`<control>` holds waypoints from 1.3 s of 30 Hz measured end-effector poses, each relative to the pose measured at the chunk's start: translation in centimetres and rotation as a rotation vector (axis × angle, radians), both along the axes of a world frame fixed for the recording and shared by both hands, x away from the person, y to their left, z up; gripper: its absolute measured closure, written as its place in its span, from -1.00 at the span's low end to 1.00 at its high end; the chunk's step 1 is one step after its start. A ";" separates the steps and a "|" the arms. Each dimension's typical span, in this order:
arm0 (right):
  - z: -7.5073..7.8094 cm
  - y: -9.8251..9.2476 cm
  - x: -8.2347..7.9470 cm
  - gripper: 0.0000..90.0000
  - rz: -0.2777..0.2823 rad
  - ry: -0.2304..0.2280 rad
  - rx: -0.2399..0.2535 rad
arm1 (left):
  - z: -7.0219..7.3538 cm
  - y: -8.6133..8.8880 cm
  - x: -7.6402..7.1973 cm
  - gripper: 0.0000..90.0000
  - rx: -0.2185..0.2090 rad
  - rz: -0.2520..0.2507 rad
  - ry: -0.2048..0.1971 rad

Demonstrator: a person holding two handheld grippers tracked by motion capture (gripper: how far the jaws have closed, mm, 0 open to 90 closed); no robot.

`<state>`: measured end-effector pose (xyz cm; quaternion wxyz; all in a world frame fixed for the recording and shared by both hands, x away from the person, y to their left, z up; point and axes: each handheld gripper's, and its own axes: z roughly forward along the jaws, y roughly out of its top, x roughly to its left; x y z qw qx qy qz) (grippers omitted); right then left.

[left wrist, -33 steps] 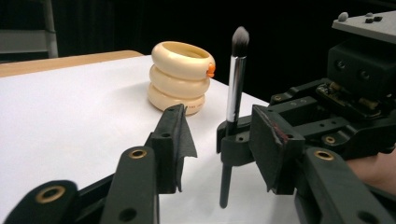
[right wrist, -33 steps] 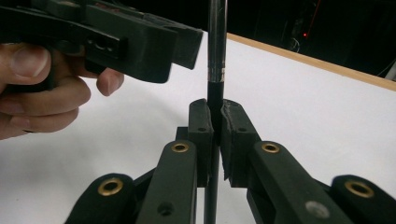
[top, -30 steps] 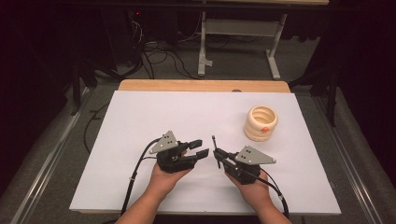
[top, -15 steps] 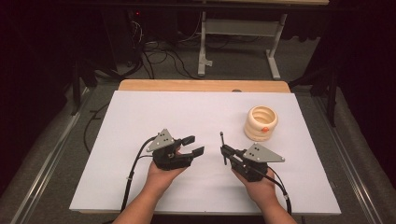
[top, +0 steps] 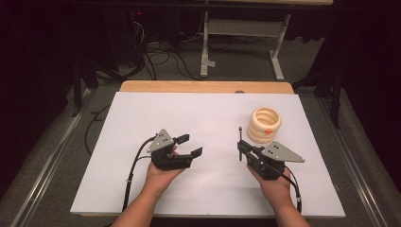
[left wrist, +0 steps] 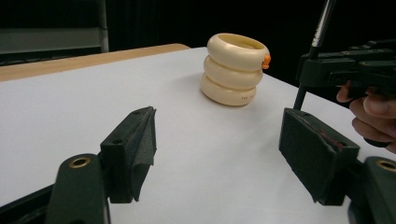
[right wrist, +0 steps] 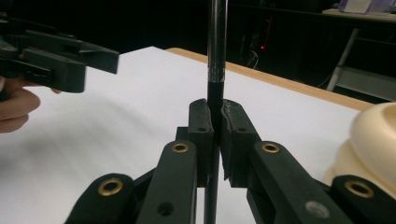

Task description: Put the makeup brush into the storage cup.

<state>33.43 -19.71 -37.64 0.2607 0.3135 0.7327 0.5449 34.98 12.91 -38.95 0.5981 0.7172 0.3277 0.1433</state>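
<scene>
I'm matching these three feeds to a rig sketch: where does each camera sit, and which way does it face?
High view: above the person's side, facing forward and down on the table; shows forearms, left gripper, right gripper.
Left gripper view: on the left gripper, facing the ring holder; open jaws.
Right gripper view: on the right gripper, jaws shut on a pen.
All share the ring holder; each gripper view shows the other hand.

We've got two black grippers, left gripper (top: 188, 145) and right gripper (top: 242, 150), grey triangular plates on top, brass-coloured pivot pins, black cables trailing, forearms bare.
</scene>
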 end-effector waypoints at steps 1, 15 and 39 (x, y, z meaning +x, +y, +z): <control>0.1 -0.3 0.0 0.91 -0.007 -0.003 0.001 | 0.0 0.0 0.0 -0.43 0.002 0.001 0.000; 0.9 -3.1 0.2 0.91 -0.093 -0.030 0.020 | 0.9 1.9 -1.0 -0.71 0.021 0.040 0.002; 1.1 -7.0 0.9 0.91 -0.215 -0.040 0.037 | -0.1 3.8 -2.6 -0.99 0.023 0.066 -0.040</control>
